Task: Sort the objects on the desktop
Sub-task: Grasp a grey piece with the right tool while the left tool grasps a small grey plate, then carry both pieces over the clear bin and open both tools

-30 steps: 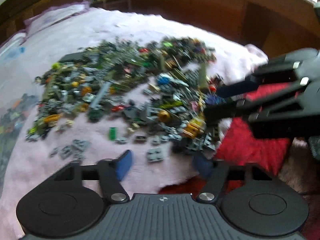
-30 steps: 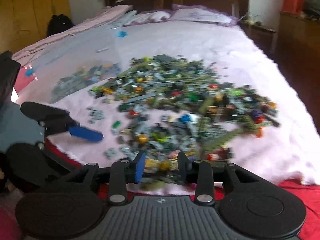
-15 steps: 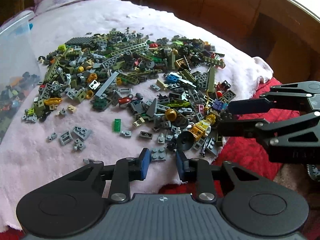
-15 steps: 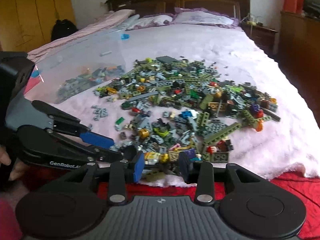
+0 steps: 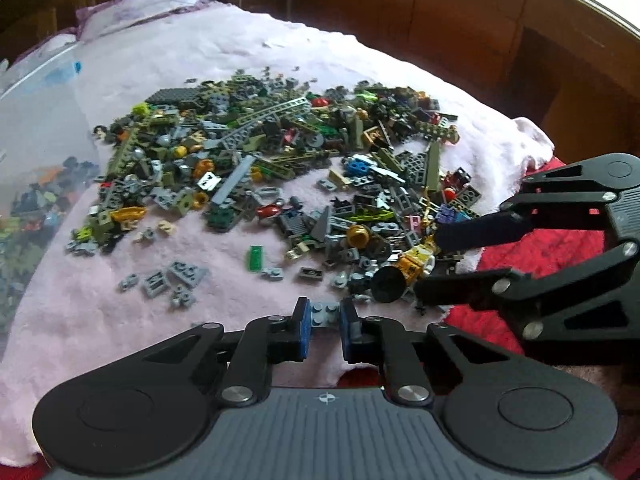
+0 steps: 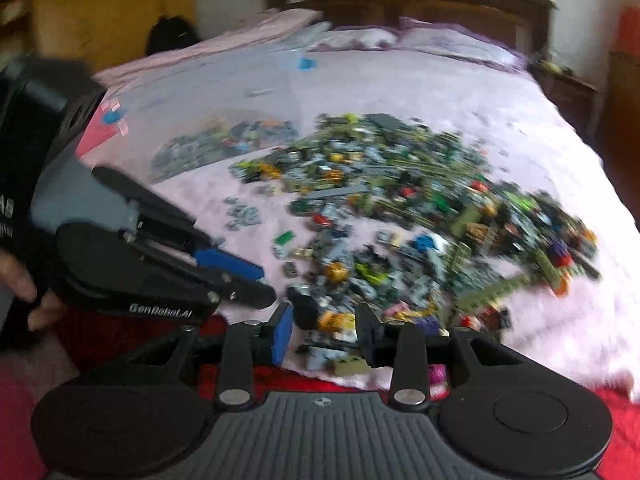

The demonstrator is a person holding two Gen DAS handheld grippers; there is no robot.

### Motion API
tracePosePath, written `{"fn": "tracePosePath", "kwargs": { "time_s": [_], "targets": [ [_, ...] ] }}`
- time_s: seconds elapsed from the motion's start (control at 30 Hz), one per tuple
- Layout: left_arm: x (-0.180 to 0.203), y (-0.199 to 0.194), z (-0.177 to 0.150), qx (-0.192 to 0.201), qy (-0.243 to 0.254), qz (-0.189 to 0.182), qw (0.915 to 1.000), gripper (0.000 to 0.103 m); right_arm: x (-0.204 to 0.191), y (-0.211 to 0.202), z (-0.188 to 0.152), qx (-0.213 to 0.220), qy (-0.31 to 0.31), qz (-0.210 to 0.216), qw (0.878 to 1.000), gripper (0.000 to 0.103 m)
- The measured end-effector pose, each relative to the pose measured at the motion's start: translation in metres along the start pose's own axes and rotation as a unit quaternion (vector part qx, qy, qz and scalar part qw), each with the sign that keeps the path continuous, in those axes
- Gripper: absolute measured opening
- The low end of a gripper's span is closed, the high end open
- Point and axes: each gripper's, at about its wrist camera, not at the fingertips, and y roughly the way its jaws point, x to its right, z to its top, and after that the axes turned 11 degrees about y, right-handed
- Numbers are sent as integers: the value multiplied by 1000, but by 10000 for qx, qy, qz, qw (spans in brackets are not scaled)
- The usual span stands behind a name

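Note:
A big pile of small toy bricks (image 5: 288,176) lies on a pink blanket (image 5: 360,64). My left gripper (image 5: 324,318) has its blue pads closed on a small grey studded plate (image 5: 325,313) at the pile's near edge. My right gripper (image 6: 325,334) is open, low over the pile's near right corner. A gold and yellow minifigure (image 5: 416,261) and a black round piece (image 5: 387,285) lie between its fingers; the minifigure (image 6: 338,320) also shows in the blurred right wrist view. The right gripper (image 5: 430,260) shows in the left wrist view too.
A clear plastic bin (image 5: 28,168) with sorted bricks stands on the blanket at the left, also in the right wrist view (image 6: 208,136). A red cover (image 5: 532,248) lies under the blanket's near edge. Wooden furniture (image 5: 480,32) and a headboard (image 6: 408,4) surround the bed.
My left gripper went from wide open to closed on the grey plate at the pile's near edge. My right gripper opened wider and shifted over the minifigure.

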Motion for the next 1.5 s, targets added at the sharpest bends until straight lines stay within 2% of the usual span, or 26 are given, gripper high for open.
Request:
{"fn": "tracePosePath", "kwargs": {
  "time_s": [0.2,0.3,0.4,0.57,0.67,0.93,1.13,1.27,1.5],
  "targets": [
    [-8,-7,-3,36,-155,102,9998,17,-21,24,1,-236,-867,14,9960,34],
    [-9,-8,-4,57,-191,86,9998,17,-28,33,-2,-337,-1241,-102,9916,27],
    [-9,-7,-5,63,-208,55,9997,17,-29,37,-3,-350,-1323,-167,9904,22],
    [-10,-7,-7,80,-265,37,9996,17,-25,38,-2,-380,-1242,-162,9914,17],
    [-12,-11,-6,141,-271,97,9995,17,-24,38,-1,-380,-1283,-207,9908,7],
    [-16,-23,-5,269,-322,253,9988,17,-25,24,9,-191,-1330,-145,9908,7],
    [-24,-41,-2,523,-453,424,9967,17,-25,19,24,-88,-1139,-2,9935,7],
    [-36,-58,4,745,-569,590,9938,17,-26,22,43,-5,-931,176,9955,7],
    [-66,-90,21,1043,-658,1139,9858,17,-38,30,92,228,-751,603,9951,7]
  ]
}}
